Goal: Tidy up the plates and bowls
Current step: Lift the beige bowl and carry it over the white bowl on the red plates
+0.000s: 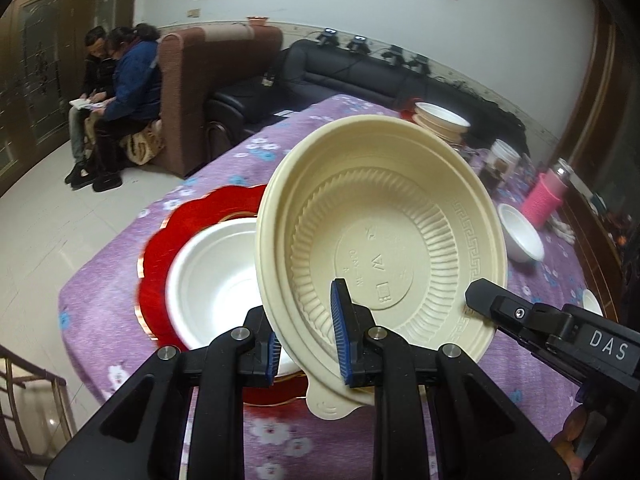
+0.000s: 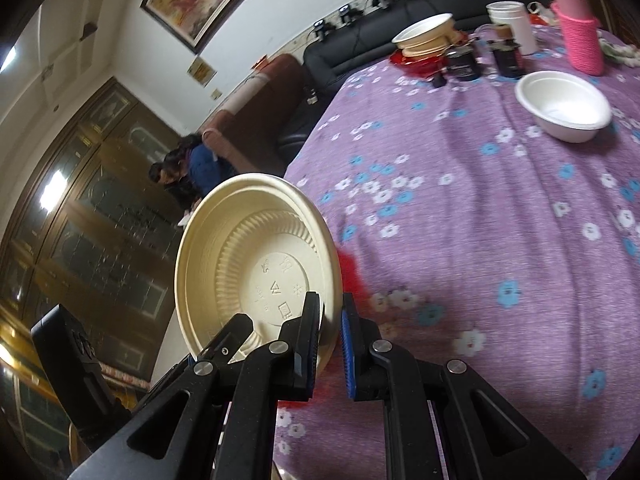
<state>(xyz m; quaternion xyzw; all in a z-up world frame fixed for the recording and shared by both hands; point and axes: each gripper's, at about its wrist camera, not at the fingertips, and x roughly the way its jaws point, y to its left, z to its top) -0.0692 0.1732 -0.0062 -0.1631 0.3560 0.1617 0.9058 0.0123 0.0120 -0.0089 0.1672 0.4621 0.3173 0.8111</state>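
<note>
A cream plastic bowl (image 1: pixel 380 232) is held tilted in the air, its inside facing the cameras. My left gripper (image 1: pixel 306 340) is shut on its near rim. My right gripper (image 2: pixel 330 340) is shut on its opposite rim; it also shows in the left wrist view (image 1: pixel 492 304). The bowl appears in the right wrist view (image 2: pixel 256 264) too. Below it a white bowl (image 1: pixel 212 272) sits on a red scalloped plate (image 1: pixel 160 264). Another white bowl (image 2: pixel 562 106) stands alone on the purple flowered tablecloth (image 2: pixel 480 220).
A stack of cream and white bowls (image 2: pixel 426 34) on a red plate stands at the far table end, beside dark jars (image 2: pixel 464 64), a white cup (image 2: pixel 514 20) and a pink knitted bottle (image 2: pixel 578 36). Sofas and two seated people (image 1: pixel 116 96) lie beyond the table.
</note>
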